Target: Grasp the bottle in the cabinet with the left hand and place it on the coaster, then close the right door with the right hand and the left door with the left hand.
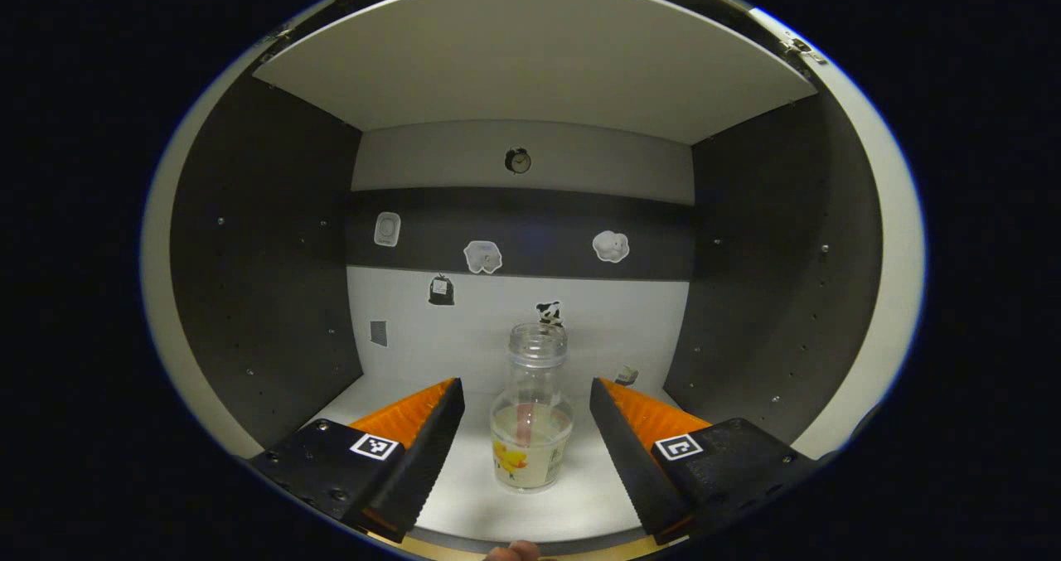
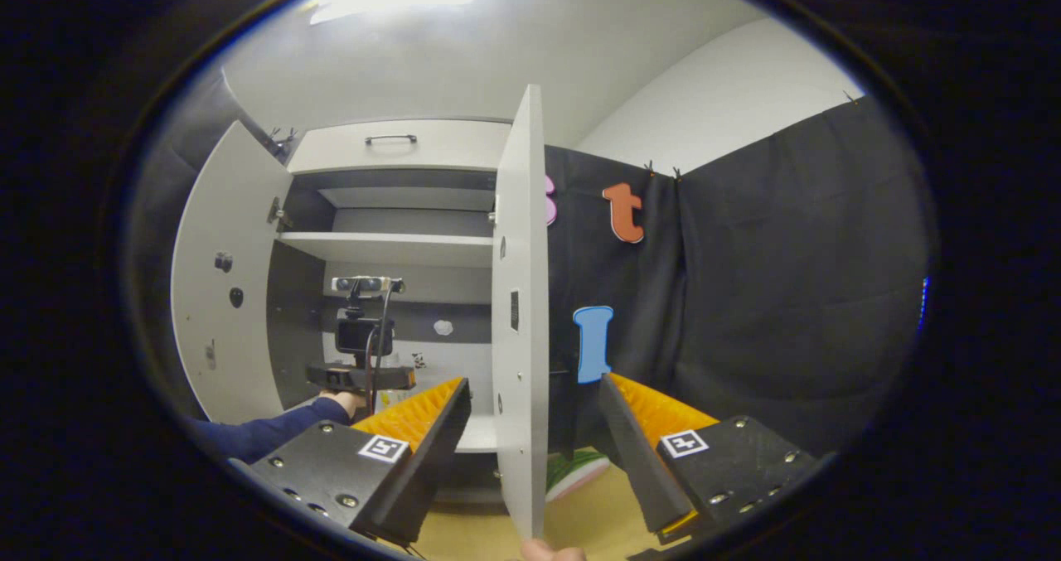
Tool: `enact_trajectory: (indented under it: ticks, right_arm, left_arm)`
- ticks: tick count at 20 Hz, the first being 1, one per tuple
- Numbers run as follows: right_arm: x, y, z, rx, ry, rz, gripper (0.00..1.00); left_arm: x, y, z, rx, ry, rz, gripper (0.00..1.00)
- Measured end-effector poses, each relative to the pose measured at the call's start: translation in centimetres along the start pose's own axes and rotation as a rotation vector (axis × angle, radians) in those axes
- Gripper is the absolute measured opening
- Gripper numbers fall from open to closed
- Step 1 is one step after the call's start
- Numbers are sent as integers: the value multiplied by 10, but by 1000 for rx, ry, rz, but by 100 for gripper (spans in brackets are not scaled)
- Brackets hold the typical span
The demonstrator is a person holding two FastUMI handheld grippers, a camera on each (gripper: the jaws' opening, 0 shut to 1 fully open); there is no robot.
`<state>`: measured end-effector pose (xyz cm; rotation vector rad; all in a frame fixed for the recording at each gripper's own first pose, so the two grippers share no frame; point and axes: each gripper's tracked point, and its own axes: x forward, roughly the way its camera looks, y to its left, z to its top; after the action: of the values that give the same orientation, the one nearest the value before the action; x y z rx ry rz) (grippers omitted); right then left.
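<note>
Flanking bottle point(image 1: 531, 412), spread left gripper point(image 1: 527, 428) fingers, both sides untouched.

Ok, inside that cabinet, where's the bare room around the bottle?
The shelf floor lies bare left of the bottle up to the dark left wall, and behind it to the stickered back panel. It is tighter on the right, where a small object sits, and in front, where the open left hand-held gripper flanks the bottle.

Right door point(image 2: 520, 312) hides most of the coaster point(image 2: 578, 471) behind it
</note>
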<state>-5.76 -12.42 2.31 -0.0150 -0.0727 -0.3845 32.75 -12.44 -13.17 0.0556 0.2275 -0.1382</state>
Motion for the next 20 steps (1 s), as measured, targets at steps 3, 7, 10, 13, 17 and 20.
enact_trajectory:
  ticks: [3, 7, 10, 13, 17, 20]
  right_arm:
    - [3, -4, 0, -2, -4, -15, 92]
    - [8, -5, -3, 2, -3, -11, 95]
    - [11, -5, -6, 7, 1, -5, 95]
    - [10, -6, -4, 18, -5, 1, 92]
    - [10, -9, -4, 25, -7, 12, 95]
    - [11, -8, -4, 32, -5, 38, 95]
  left_arm:
    - [22, -1, -7, 7, 32, 10, 93]
    - [33, -10, -11, 42, 64, -16, 68]
    - [31, -11, -4, 65, 49, -22, 55]
    - [23, -21, -5, 37, 56, -61, 47]
    - [-4, -23, 8, 19, 22, -90, 46]
    - [-39, -25, 21, 27, -19, -122, 46]
